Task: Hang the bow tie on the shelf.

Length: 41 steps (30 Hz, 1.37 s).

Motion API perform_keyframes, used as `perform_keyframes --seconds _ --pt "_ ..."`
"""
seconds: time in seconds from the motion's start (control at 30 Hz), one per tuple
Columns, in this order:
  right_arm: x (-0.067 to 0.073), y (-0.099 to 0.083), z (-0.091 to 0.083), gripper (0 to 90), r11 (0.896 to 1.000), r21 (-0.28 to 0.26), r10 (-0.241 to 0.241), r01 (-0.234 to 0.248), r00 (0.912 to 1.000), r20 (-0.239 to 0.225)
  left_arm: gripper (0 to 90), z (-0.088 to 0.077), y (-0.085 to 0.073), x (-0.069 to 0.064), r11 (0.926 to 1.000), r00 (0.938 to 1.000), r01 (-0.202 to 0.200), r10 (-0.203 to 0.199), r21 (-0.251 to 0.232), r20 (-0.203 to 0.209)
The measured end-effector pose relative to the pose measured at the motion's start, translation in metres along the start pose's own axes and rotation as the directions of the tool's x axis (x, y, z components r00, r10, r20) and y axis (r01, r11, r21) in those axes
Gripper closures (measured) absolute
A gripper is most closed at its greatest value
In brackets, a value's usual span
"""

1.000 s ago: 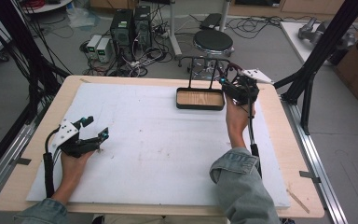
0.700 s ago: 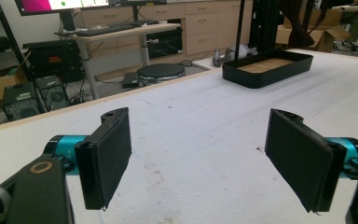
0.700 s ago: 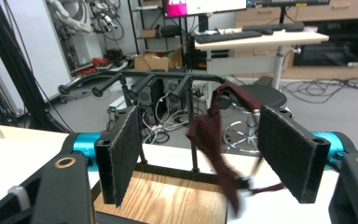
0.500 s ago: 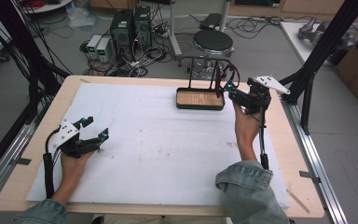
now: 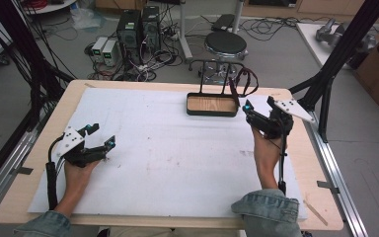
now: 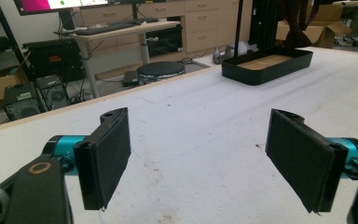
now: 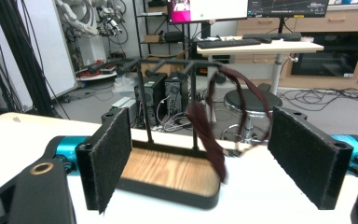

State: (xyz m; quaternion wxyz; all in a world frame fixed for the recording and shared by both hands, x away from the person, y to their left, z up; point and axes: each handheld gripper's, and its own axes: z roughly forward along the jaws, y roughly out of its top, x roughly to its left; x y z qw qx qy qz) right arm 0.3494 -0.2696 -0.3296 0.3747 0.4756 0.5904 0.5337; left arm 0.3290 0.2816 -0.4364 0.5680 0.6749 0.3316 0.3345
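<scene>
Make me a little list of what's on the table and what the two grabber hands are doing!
Table cover: white sheet on a wooden table
Stand: black rack with wooden base at the far edge, rods on top
Hanging thing: dark red band draped from the rack's rod
Left gripper: open, holding nothing, low over the sheet near the left side
Right gripper: open, holding nothing, pointed at the rack, just right of it
Behind the table: round stool, computers and cables on the floor
</scene>
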Motion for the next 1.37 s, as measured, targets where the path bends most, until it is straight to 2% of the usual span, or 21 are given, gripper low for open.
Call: perform_keyframes --seconds 0.1,0.13,0.37,0.6,0.67,0.8,1.03,1.37 --pt "-0.001 -0.009 -0.006 19.6 1.000 -0.004 -0.003 0.003 1.0000 0.002 22.4 0.000 0.000 0.000 1.0000 1.0000 0.000 0.000 0.002 -0.001" --pt "-0.001 -0.019 -0.013 19.0 1.000 -0.002 -0.009 0.009 1.0000 -0.001 22.4 0.000 0.000 0.000 1.0000 1.0000 0.000 0.000 0.001 -0.001" --pt "0.002 -0.048 -0.032 17.9 1.000 0.000 -0.022 0.022 0.9998 0.001 22.4 0.000 0.000 0.000 1.0000 1.0000 -0.005 0.005 0.005 -0.002" --pt "0.007 -0.074 -0.041 17.8 0.999 0.004 -0.040 0.040 0.9991 0.011 22.4 0.000 0.000 -0.001 0.9999 0.9999 -0.010 0.010 0.007 -0.005" --pt "0.008 -0.085 -0.040 17.7 0.998 0.031 -0.053 0.053 0.9986 0.006 22.4 0.000 0.000 -0.001 0.9999 0.9999 -0.008 0.008 0.006 -0.006" --pt "0.008 -0.092 -0.039 17.5 0.998 0.044 -0.056 0.055 0.9984 0.005 22.4 0.000 0.000 -0.001 1.0000 1.0000 -0.006 0.006 0.004 -0.003" --pt "0.011 -0.109 -0.034 16.9 0.991 0.127 -0.043 0.044 0.9990 -0.014 22.4 0.001 0.000 -0.001 1.0000 1.0000 -0.003 0.003 0.001 -0.001" --pt "0.010 -0.111 -0.032 16.7 0.989 0.140 -0.044 0.045 0.9990 -0.013 22.4 0.001 0.000 -0.001 1.0000 1.0000 0.001 -0.001 0.001 -0.001"
